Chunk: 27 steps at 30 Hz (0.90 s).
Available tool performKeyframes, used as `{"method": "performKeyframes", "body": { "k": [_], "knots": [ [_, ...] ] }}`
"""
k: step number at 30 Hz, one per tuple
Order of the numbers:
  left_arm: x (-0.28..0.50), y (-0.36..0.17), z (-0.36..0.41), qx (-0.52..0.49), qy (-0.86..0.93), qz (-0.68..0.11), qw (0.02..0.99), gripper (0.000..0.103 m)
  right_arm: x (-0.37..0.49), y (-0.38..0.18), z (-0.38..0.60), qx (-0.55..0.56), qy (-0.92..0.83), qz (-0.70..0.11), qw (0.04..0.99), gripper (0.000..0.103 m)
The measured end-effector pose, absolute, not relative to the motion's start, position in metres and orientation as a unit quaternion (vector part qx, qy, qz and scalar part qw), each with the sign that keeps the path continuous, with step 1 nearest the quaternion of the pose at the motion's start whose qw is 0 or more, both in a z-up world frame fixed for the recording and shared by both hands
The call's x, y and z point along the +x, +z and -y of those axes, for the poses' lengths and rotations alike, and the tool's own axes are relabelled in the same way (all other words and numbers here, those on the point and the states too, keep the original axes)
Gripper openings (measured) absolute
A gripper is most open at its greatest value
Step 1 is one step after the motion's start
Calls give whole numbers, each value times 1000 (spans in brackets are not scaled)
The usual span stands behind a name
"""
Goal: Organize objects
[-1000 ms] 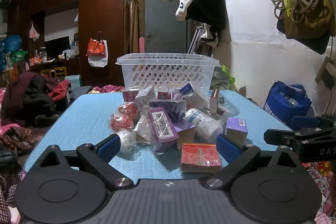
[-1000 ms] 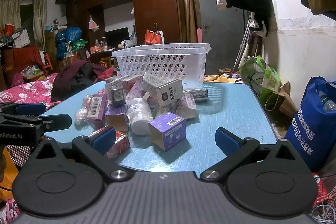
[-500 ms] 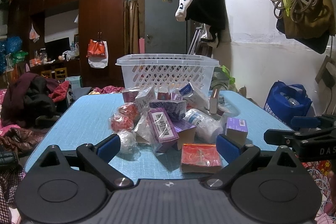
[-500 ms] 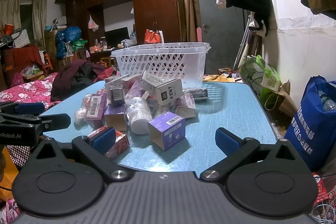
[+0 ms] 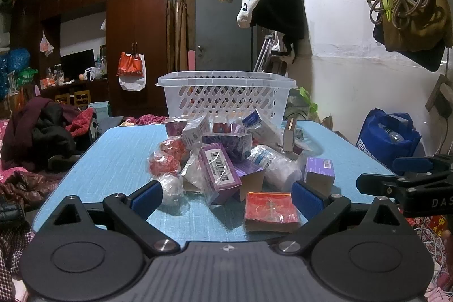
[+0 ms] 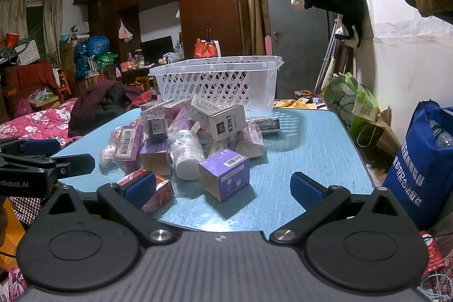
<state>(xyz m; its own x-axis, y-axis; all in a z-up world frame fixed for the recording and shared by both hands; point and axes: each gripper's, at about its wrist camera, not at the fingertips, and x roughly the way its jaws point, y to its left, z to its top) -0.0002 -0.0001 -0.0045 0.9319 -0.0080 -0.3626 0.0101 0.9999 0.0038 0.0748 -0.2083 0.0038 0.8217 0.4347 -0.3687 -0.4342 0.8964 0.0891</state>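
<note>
A pile of small boxes and wrapped packets lies mid-table, in front of a white perforated basket. Nearest me are a red flat box, a purple barcode box, a small purple box and a white KENT box. My left gripper is open at the near table edge, with the red box between its fingers but not touched. My right gripper is open too, facing the small purple box.
The blue table has bare room on both sides of the pile. A blue shopping bag stands on the floor at the right, clothes and bedding lie at the left. Each gripper shows in the other's view.
Both grippers have crept slightly towards the pile. Nothing on the table has moved and both stay open.
</note>
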Motion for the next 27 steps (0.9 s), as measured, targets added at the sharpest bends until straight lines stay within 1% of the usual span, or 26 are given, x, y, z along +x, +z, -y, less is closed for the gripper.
{"method": "performKeyframes", "body": {
  "k": [27],
  "knots": [
    [1,-3,-1,-2,-21,-179,984,99,76,2,210,1,228,-196,954,103]
  ]
}}
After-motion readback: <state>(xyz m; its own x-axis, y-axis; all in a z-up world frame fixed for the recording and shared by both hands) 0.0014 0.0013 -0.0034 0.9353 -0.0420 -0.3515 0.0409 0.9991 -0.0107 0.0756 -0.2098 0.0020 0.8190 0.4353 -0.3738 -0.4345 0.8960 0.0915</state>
